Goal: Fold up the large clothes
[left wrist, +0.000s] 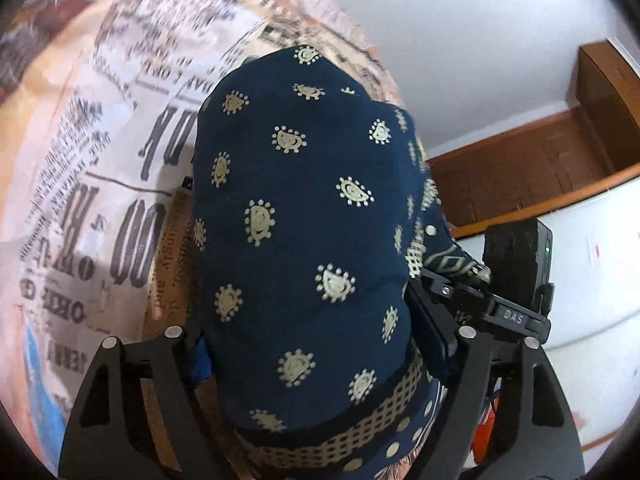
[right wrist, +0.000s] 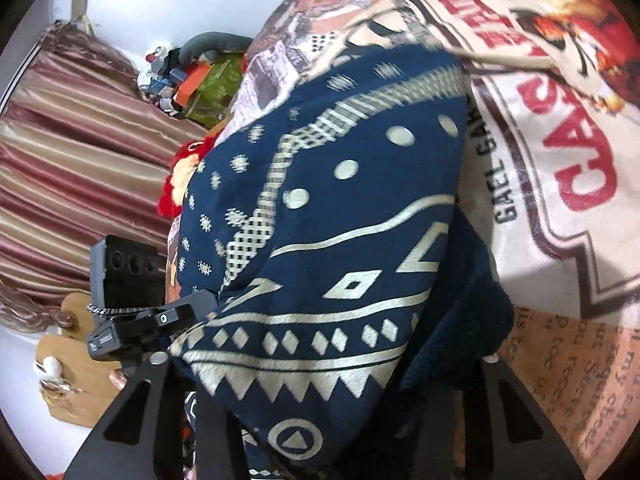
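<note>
A large navy garment (left wrist: 304, 216) with cream paisley dots and a checked border band fills the left wrist view, hanging between the black fingers (left wrist: 132, 392) of my left gripper (left wrist: 316, 368), which is shut on it. In the right wrist view the same navy cloth (right wrist: 340, 248) shows cream zigzags, diamonds and dots. It drapes over my right gripper (right wrist: 320, 396), whose black fingers (right wrist: 132, 408) are shut on it. The fingertips of both grippers are hidden under fabric. Each gripper shows in the other's view as a black block (left wrist: 516, 264) (right wrist: 128, 276).
Below lies a bedsheet printed like newspaper (left wrist: 100, 168), with red lettering in the right wrist view (right wrist: 568, 152). A striped maroon curtain (right wrist: 80, 160), a pile of toys and boxes (right wrist: 192, 76), a wooden headboard (left wrist: 532, 168) and white walls surround it.
</note>
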Tool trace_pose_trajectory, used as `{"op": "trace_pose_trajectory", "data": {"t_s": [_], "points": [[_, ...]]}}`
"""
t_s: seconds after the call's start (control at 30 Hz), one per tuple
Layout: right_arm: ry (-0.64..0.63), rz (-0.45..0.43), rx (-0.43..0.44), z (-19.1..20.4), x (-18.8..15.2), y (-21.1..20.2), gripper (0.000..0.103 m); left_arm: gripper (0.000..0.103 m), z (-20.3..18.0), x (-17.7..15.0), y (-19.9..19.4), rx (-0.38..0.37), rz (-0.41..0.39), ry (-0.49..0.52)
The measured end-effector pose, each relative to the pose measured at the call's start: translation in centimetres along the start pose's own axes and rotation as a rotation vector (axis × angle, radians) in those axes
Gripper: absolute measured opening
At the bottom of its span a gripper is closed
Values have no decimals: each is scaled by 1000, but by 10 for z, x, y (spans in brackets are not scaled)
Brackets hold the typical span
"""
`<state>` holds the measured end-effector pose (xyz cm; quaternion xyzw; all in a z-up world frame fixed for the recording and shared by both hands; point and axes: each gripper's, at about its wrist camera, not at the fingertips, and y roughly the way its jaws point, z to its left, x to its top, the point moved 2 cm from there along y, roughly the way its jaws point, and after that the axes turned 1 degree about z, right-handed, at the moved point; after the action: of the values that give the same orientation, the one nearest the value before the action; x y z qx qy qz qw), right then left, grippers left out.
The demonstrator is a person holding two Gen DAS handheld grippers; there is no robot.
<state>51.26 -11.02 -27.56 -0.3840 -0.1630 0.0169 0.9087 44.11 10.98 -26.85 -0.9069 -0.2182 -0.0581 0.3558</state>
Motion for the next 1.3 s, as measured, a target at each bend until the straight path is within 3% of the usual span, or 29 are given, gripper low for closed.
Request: {"op": "trace_pose_trajectory", "data": {"t_s": [0.07,0.33,0.67,0.87,1.3], "points": [[-21,-10,-6,11,-3,-4,32,76,-7,-3,-13,-1,-10,24],[-106,-55,-22,59,-17,-30,31,74,-22,-22,-64,-2,-58,77],[-195,-52,-31,122,-40,-27,30,74,-10,-40,-128,13,-123,57],[-235,-28,-26,159,-54,-4,30,74,24,-53,-161,26,-139,8],[-245,123,-45,192,-89,99,30,74,123,-76,-175,93,-113,-137]]}}
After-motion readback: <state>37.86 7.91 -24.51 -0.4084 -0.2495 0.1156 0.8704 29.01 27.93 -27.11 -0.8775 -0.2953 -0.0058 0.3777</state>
